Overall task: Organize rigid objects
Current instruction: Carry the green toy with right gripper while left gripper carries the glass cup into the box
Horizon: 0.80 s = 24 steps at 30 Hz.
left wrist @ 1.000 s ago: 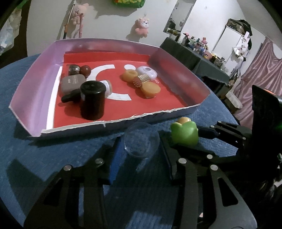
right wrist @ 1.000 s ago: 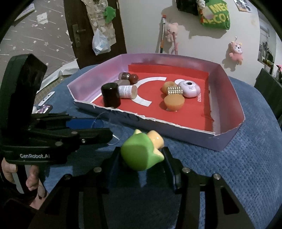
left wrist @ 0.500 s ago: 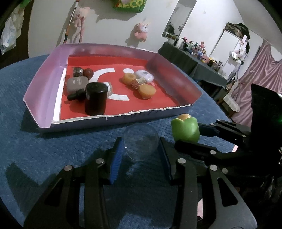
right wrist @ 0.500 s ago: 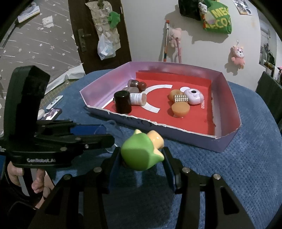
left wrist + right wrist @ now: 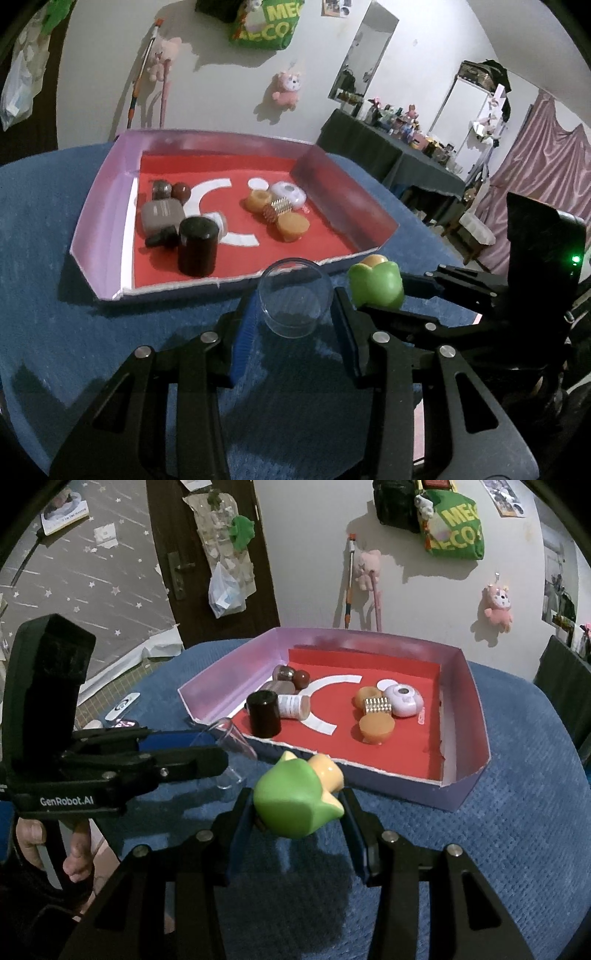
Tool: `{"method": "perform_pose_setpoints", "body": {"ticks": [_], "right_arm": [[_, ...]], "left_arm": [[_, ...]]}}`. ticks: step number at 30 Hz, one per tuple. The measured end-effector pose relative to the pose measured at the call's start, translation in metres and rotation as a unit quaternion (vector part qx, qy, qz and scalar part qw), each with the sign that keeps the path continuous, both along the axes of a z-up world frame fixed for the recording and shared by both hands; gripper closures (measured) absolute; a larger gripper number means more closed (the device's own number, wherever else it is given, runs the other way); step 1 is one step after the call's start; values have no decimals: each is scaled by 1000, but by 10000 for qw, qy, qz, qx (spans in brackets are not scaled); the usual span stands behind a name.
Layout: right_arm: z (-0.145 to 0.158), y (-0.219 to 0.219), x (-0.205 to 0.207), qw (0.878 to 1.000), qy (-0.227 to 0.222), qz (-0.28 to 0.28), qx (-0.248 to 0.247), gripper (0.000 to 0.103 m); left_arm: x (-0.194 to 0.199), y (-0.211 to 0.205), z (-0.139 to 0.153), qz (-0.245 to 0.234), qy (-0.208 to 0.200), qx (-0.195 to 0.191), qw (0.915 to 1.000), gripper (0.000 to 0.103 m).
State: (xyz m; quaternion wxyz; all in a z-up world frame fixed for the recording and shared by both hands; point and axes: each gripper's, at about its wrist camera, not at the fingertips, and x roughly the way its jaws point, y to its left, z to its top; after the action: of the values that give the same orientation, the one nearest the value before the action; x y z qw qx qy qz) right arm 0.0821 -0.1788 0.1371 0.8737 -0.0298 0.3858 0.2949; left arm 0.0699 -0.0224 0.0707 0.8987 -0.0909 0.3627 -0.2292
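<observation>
The left tool (image 5: pixel 295 314) is clamped on a clear round plastic cup (image 5: pixel 294 298), its blue pads pressing the cup's sides, and holds it above the blue-covered desk (image 5: pixel 55 314) just in front of the near wall of a shallow pink-walled cardboard tray with a red floor (image 5: pixel 99 206). In the right wrist view the same cup (image 5: pixel 231 744) shows tilted at the tip of the left tool, near the tray's near-left corner. The right tool (image 5: pixel 295 808) is clamped on a green and yellow toy shaped like a closed flower bud (image 5: pixel 295 801), held off the desk just beside the cup and short of the tray's near wall.

Inside the tray stand a dark cylindrical jar with a black cap (image 5: pixel 197 247), a grey rounded case (image 5: pixel 161 214), two dark reddish balls (image 5: pixel 171 190), a small labelled bottle lying on its side (image 5: pixel 293 706), two orange ring-shaped pieces (image 5: pixel 275 212), a small block of silver beads (image 5: pixel 376 704) and a pale lilac round device (image 5: pixel 404 699). A person's hand (image 5: pixel 48 849) grips the handle of the left tool.
</observation>
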Motion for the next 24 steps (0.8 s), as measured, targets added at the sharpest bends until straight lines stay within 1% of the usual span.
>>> {"method": "perform_pose_setpoints", "body": {"ticks": [7,11,16,24], "right_arm": [[10,-4,12,9999,-35,-11,124,54],[14,-7,24,9999,-19,-77,145,54],[10,-7,46,9997,174,-141,108,54],[-6,-5,79,9977,650,-196,68,54]], "left_arm": [[14,-3,11,13,-154,35,9999,65],[25,-5,12,64,-152,105,9998,65],[42,-5,5,138,10,200,9997,65],[69,-5,-16,122,434,278,9986,65]]}}
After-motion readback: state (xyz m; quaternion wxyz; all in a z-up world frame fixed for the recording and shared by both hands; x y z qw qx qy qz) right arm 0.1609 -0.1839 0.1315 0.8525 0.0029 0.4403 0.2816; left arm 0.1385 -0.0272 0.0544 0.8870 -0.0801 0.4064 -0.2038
